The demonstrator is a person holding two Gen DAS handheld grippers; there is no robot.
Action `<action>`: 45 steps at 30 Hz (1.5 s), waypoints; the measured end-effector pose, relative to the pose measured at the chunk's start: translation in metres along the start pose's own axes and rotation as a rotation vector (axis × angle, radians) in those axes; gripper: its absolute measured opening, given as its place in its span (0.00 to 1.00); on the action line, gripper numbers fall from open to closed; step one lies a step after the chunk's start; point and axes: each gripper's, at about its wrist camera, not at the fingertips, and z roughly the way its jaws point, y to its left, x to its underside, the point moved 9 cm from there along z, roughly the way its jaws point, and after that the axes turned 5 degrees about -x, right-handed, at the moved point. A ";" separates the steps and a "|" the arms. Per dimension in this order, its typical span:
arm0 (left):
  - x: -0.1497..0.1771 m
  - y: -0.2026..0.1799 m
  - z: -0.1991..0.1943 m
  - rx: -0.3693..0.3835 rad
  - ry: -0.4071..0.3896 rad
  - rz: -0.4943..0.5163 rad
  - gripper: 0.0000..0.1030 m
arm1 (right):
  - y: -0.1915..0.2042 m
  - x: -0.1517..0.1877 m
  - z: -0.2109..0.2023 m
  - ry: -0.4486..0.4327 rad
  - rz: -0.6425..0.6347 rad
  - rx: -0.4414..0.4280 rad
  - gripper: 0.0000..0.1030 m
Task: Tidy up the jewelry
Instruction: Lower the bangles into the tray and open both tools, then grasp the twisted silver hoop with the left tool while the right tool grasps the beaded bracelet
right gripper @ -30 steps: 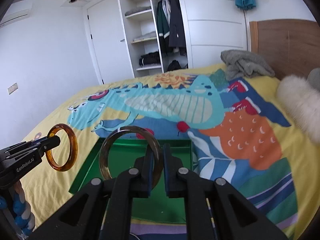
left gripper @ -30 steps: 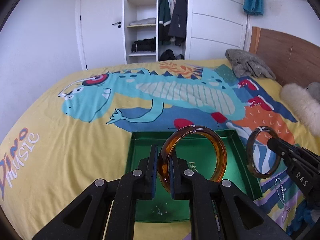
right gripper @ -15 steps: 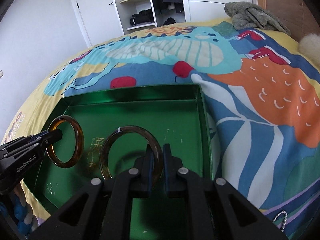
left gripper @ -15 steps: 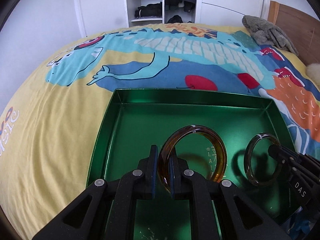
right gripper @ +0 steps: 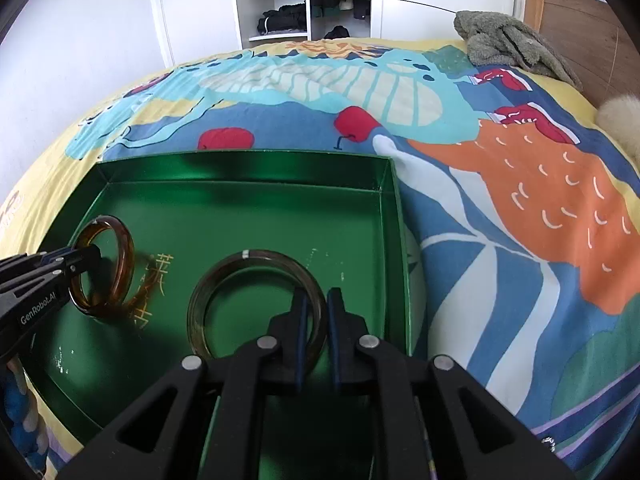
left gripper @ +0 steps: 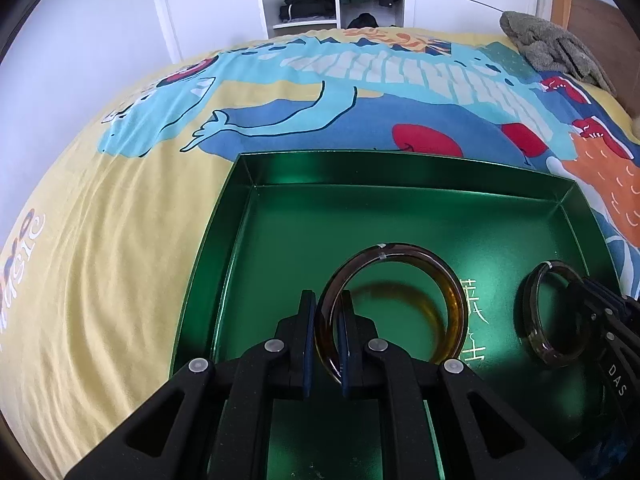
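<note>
Two bangles stand upright inside the green tray (left gripper: 240, 216) on the bed (left gripper: 100, 280): the amber bangle (left gripper: 454, 308) clamped in the left gripper (left gripper: 326, 344) jaws, the smoky bangle (right gripper: 208, 292) clamped in the right gripper (right gripper: 316, 340) jaws, near the tray's right wall.

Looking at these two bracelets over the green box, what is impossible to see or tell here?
- Left wrist view: the near part of the green tray is hidden by the left gripper.
- Both views: whether the amber bangle or the grey bangle touches the tray floor.
- Right wrist view: a small chain is cut off by the edge.
</note>
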 end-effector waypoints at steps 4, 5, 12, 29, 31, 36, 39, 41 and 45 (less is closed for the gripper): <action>-0.001 0.001 0.001 -0.021 -0.003 0.003 0.12 | -0.002 -0.002 0.000 0.018 -0.009 0.023 0.16; -0.001 0.001 0.001 -0.016 -0.003 0.003 0.13 | -0.002 -0.002 0.000 0.021 -0.005 0.021 0.17; -0.011 0.010 -0.026 0.029 -0.028 -0.015 0.36 | 0.002 -0.010 -0.031 -0.020 0.017 -0.026 0.24; -0.008 0.109 -0.328 -0.018 -0.410 -0.059 0.47 | 0.019 -0.026 -0.356 -0.396 -0.025 -0.062 0.31; 0.008 0.116 -0.351 -0.021 -0.430 -0.047 0.47 | 0.020 -0.013 -0.385 -0.420 -0.037 -0.062 0.31; 0.052 0.124 -0.394 -0.010 -0.467 -0.029 0.47 | 0.026 0.028 -0.438 -0.458 -0.047 -0.095 0.31; 0.077 0.120 -0.408 -0.001 -0.477 -0.007 0.48 | 0.028 0.054 -0.457 -0.468 -0.056 -0.112 0.31; 0.096 0.115 -0.411 0.019 -0.469 0.007 0.49 | 0.029 0.071 -0.463 -0.466 -0.051 -0.135 0.31; 0.130 0.104 -0.395 0.046 -0.437 0.027 0.52 | 0.024 0.108 -0.460 -0.435 -0.058 -0.149 0.31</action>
